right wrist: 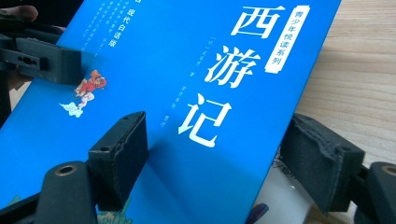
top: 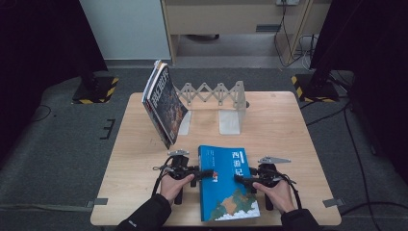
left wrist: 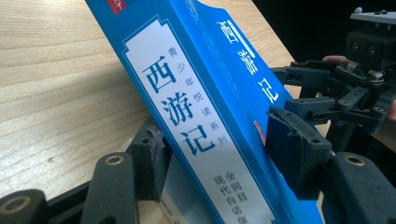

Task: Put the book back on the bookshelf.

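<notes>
The blue book (top: 226,185) lies at the near middle of the table (top: 288,125), its cover up, between the two hands. In the left gripper view its spine edge is lifted off the wood and tilted, with the white title strip (left wrist: 196,140) facing the camera.

The left gripper (top: 204,173) comes in from nine o'clock of the book and clamps its spine side: one black pad (left wrist: 149,161) presses under the edge, the other (left wrist: 294,154) presses on the cover. The right gripper (top: 239,179) comes in from three o'clock and is clamped on the opposite edge, one pad (right wrist: 119,156) on the cover, the other (right wrist: 320,161) under the page side.

The person's left hand (top: 174,185) and right hand (top: 276,192) hold the grippers from six o'clock.

At eleven o'clock of the blue book, a few dark-covered books (top: 162,103) stand leaning against a grey folding book rack (top: 216,96), which sits at twelve o'clock near the far edge of the table.
</notes>
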Action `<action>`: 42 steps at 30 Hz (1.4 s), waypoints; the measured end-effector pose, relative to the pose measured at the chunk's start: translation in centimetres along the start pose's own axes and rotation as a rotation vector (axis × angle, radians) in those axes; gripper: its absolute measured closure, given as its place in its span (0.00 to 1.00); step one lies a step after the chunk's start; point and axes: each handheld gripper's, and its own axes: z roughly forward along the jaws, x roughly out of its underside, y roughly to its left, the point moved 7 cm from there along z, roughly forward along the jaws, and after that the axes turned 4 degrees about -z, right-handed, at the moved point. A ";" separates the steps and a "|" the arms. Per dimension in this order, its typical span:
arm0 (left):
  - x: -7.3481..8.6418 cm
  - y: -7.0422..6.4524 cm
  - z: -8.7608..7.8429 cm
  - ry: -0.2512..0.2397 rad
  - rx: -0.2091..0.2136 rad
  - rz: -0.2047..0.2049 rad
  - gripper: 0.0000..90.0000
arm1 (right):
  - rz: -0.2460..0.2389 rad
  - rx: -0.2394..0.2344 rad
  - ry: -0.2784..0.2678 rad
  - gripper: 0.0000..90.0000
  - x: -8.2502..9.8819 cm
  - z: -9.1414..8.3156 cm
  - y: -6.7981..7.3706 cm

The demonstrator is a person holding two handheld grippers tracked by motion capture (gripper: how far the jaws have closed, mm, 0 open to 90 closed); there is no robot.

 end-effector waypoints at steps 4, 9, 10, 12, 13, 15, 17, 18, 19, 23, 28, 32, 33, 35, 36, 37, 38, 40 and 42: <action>-0.2 -0.2 0.5 -0.001 -0.007 0.012 0.45 | 0.001 0.000 0.002 0.26 0.0 0.0 0.0; -0.4 -0.3 1.2 0.001 -0.013 0.016 0.44 | -0.002 0.001 0.002 0.26 0.0 0.0 0.0; -0.5 -0.3 1.3 -0.001 -0.011 0.019 0.44 | -0.003 0.001 0.003 0.26 0.0 -0.1 0.0; -0.6 -0.4 1.4 -0.002 -0.011 0.023 0.46 | -0.002 0.000 0.007 0.26 0.0 -0.1 0.0; -0.6 -0.4 1.5 -0.004 -0.010 0.020 0.46 | -0.007 0.000 0.010 0.26 0.0 -0.1 -0.1; -0.7 -0.4 1.5 -0.007 -0.012 -0.006 0.48 | -0.006 -0.002 0.012 0.26 0.0 -0.1 -0.1; -0.7 -0.5 1.3 -0.011 0.000 -0.005 0.51 | -0.014 0.001 0.011 0.26 0.0 -0.2 0.0; -0.7 -0.6 1.2 -0.015 -0.001 -0.006 0.52 | -0.014 0.000 0.011 0.26 0.0 -0.2 0.0; -0.7 -0.6 1.2 -0.015 -0.003 -0.005 0.52 | -0.013 -0.003 0.010 0.26 0.0 -0.3 0.0; -0.6 -0.6 1.1 -0.011 -0.003 -0.003 0.52 | -0.030 0.002 0.005 0.26 0.1 -0.5 0.0; -0.6 -0.7 1.0 -0.014 -0.007 0.003 0.53 | -0.041 0.008 0.007 0.29 0.3 -1.0 -0.1; -0.6 -0.9 1.0 -0.017 -0.010 0.010 0.53 | -0.034 -0.001 0.007 0.33 0.3 -1.0 0.1; -0.6 -0.9 1.0 -0.017 -0.011 0.014 0.53 | -0.035 0.003 0.008 0.33 0.3 -1.0 0.1; -0.7 -1.0 1.0 -0.015 -0.016 0.018 0.53 | -0.025 0.004 0.006 0.34 0.3 -1.0 0.1; -0.7 -1.0 1.0 -0.015 -0.016 0.018 0.53 | -0.016 0.002 0.002 0.34 0.3 -1.0 0.1; -0.7 -1.1 1.0 -0.015 -0.019 0.018 0.53 | -0.016 0.002 0.002 0.34 0.3 -1.0 0.1; -0.8 -1.3 1.0 -0.013 -0.026 0.030 0.52 | -0.010 0.000 0.004 0.35 0.3 -1.0 0.1; -0.8 -1.4 1.2 -0.011 -0.033 0.037 0.52 | -0.014 0.004 0.007 0.35 0.3 -1.0 0.1; -0.8 -1.3 1.4 -0.007 -0.036 0.041 0.51 | -0.009 0.003 0.008 0.35 0.2 -1.0 0.1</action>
